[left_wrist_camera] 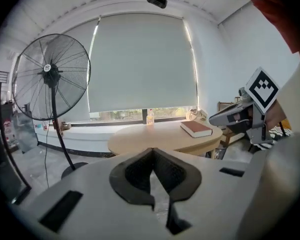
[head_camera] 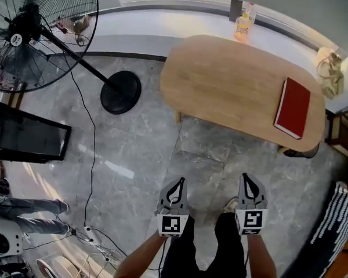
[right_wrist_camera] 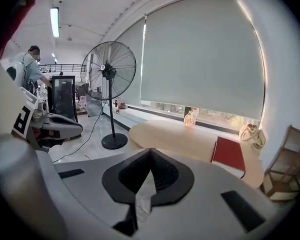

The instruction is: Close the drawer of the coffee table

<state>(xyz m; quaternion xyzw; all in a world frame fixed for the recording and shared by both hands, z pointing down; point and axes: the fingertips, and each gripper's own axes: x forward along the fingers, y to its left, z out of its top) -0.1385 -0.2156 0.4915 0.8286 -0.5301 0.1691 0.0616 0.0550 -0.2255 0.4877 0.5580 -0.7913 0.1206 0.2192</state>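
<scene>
Both claws are shut and hold nothing. The left gripper (head_camera: 177,183) sits at the lower centre of the head view, and in its own view its dark pads meet at the tip with only floor showing behind them. The right gripper (head_camera: 247,178) is just to the right of it in the head view. Its pads are pressed together the same way in the right gripper view. Both point toward the top of the frame, side by side and apart from each other, above grey marble floor (head_camera: 133,155) and well apart from the table.

The coffee table (head_camera: 232,80) fills the upper right of the head view. Its top is a smooth oval of pale wood with rounded ends, and one light leg shows under its left end. Its long axis runs from the upper centre of the frame down toward the right edge, so its near long side faces the grippers. From these angles its drawer cannot be made out.

A red book (head_camera: 293,108) lies flat on the table's right end, its long side running across the table's length. A bottle (head_camera: 242,25) stands on the window ledge just behind the table. A standing fan (head_camera: 29,33) occupies the upper left, with its round base on the floor left of the table.
</scene>
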